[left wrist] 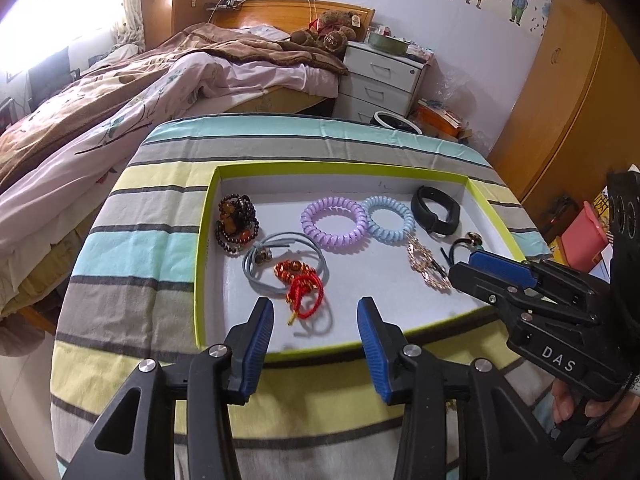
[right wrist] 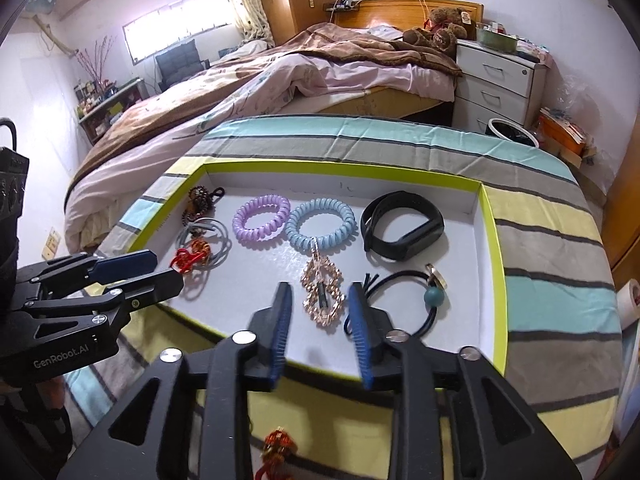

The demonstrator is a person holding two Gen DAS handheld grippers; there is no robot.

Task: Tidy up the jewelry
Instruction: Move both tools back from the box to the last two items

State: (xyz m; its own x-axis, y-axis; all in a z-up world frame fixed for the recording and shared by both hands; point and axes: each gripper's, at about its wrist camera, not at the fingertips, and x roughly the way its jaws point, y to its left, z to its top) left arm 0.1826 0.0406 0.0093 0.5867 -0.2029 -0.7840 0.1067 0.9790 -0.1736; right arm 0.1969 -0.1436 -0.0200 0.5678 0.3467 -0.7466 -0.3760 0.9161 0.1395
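The jewelry lies in a shallow tray (left wrist: pixel 202 240) with a lime rim on the striped desk (left wrist: pixel 168 160): a bead bracelet (left wrist: pixel 236 220) at far left, a grey tie (left wrist: pixel 280 264) and a red cord (left wrist: pixel 304 286) nearer, a purple coil (left wrist: pixel 334 220) touching a blue coil (left wrist: pixel 390 220), a black band (left wrist: pixel 436 210) at far right, a gold pendant (left wrist: pixel 426 262) below the blue coil, and a black tie (right wrist: pixel 404 300) with a teal bead. The left gripper (left wrist: pixel 316 344) hovers level over the tray's near rim, its blue pads wide apart and empty; the red cord lies just ahead between them. The right gripper (right wrist: pixel 320 332) also points into the tray from the near edge, jaws wide and empty, with the gold pendant straight ahead between its pads and the black tie just beside its right pad. In the left wrist view its side reads "DAS" and the person's fingers (left wrist: pixel 568 400) wrap the handle. In the right wrist view the left gripper's side reads "GenRobot.AI". Another red ornament (right wrist: pixel 278 444) shows below the right gripper. Behind the desk stand a bed (left wrist: pixel 120 100), a teddy bear (left wrist: pixel 328 32) and white drawers (left wrist: pixel 384 80).
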